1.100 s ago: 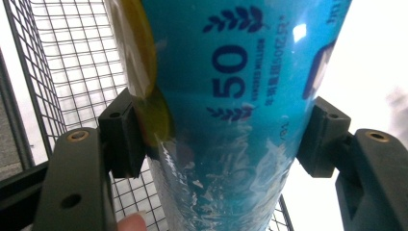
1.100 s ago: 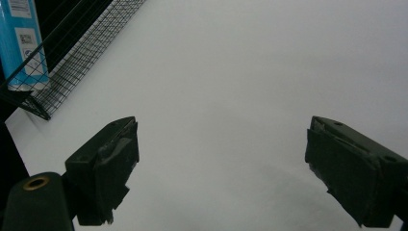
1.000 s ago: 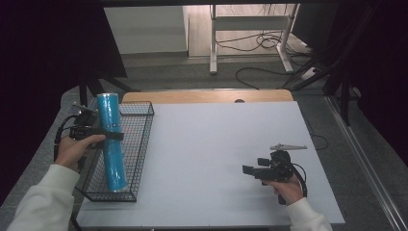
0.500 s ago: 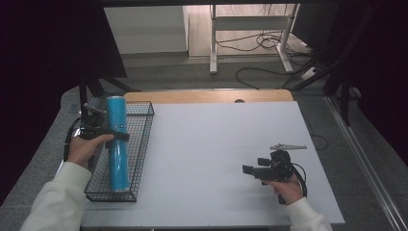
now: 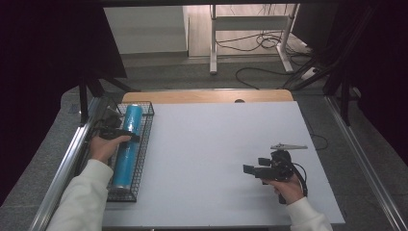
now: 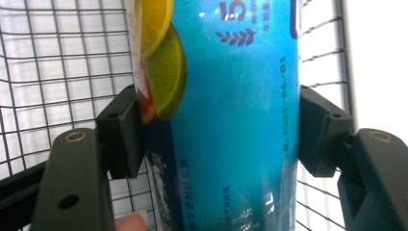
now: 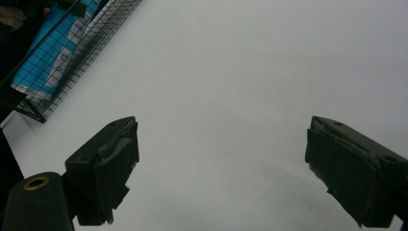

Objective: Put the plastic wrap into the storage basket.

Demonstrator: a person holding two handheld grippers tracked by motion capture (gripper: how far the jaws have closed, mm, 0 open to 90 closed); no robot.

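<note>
Left gripper (image 5: 126, 136) sits across the blue tube (image 5: 126, 147), which lies lengthwise in the black wire basket (image 5: 146, 126) at the far-left edge of the white table (image 5: 216, 159); in the left gripper view the pads (image 6: 126, 130) are against both sides of the tube (image 6: 226, 120), so it's clamped, though the jaws have just been easing apart a little. Right gripper (image 5: 251, 169) rests low over the table at near right, well apart from the basket, jaws wide apart with only bare tabletop (image 7: 231, 96) between them.
</note>
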